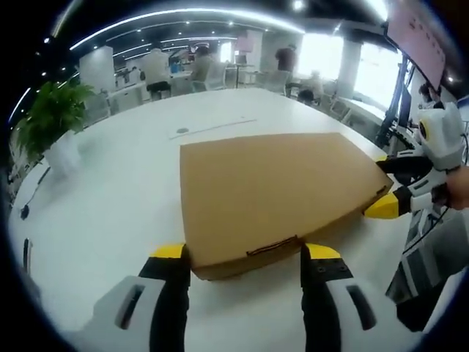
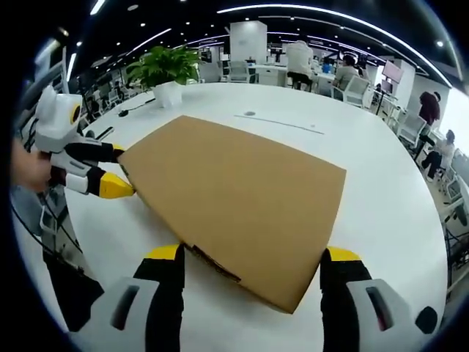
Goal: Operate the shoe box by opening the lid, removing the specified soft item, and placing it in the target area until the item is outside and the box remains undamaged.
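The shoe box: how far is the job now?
Nothing looks done: the shoe box lies shut on the white table. In hand: the left gripper and right gripper stand open at its edges. Left: lifting the lid, removing the item, placing it.

The shoe box [image 1: 278,191] is plain brown cardboard. Its lid looks flat, dull and a little rough, like thick paper. The counter [image 1: 124,198] is white, smooth and a bit shiny, and the ceiling lights show on it. The left gripper [image 1: 245,260] and the right gripper [image 2: 253,264] look like hard plastic: pale grey bodies, black jaws and yellow tips. The tips may be rubbery, but that is hard to tell.
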A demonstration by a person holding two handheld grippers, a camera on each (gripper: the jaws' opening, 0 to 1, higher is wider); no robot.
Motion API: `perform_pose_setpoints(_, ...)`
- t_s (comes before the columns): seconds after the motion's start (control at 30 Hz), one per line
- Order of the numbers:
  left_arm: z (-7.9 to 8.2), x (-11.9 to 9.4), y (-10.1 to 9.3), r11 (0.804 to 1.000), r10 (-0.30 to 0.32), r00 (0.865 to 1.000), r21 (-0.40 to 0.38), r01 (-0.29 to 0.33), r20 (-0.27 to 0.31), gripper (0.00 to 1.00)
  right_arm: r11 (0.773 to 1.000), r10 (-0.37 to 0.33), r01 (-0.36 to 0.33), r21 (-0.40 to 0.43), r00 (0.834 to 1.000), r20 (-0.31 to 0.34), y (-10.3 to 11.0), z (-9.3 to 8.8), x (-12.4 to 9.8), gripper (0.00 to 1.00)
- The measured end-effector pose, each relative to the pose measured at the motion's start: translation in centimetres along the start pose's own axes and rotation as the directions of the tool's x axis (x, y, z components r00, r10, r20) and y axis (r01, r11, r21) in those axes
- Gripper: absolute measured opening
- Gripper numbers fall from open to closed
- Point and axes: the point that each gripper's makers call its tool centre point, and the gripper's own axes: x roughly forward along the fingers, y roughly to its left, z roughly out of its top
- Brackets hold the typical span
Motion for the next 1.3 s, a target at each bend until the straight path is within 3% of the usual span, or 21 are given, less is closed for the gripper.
perform_pose_setpoints(0.1,-0.2,-0.2,0.0,1.0,0.004,1.0,0.011,-0.004,0.0,0.58,1.0,0.001,-0.001,-0.008,1.0,-0.007,0.0,0.0,0.0,0.77)
perform_pose_setpoints(0.2,-0.5,-0.2,0.5,0.995,0.017,1.0,0.102,-0.015,-0.019,0.53,1.0,0.002,-0.002,-0.008,1.0,-0.012,0.1,0.0,0.0,0.77)
perform_pose_setpoints(0.57,-1.1,-1.0,0.3,0.996,0.019,0.999,0.089,-0.016,-0.027,0.5,1.0,0.018,-0.018,-0.025,1.0,-0.014,0.3,-0.3,-0.3,0.76)
perform_pose_setpoints(0.7,-1.7,-1.5,0.4,0.991,0.024,0.999,0.131,-0.02,-0.035,0.46,0.999,0.031,-0.031,-0.036,0.999,-0.009,0.4,-0.5,-0.5,0.76)
perform_pose_setpoints(0.8,-2.1,-1.9,0.0,0.992,0.041,0.998,0.122,-0.036,-0.039,0.46,0.998,0.042,-0.043,-0.048,0.999,-0.018,0.6,-0.6,-0.6,0.76)
perform_pose_setpoints(0.9,-2.4,-2.5,-0.4,0.997,0.042,0.999,0.058,-0.042,-0.005,0.47,0.996,0.06,-0.061,-0.067,0.998,-0.021,0.7,-0.7,-0.8,0.76)
perform_pose_setpoints(1.3,-4.3,-4.5,-1.5,0.997,0.072,0.995,0.033,-0.07,-0.068,0.43,0.985,0.117,-0.12,-0.121,0.993,-0.031,1.3,-1.6,-1.7,0.75)
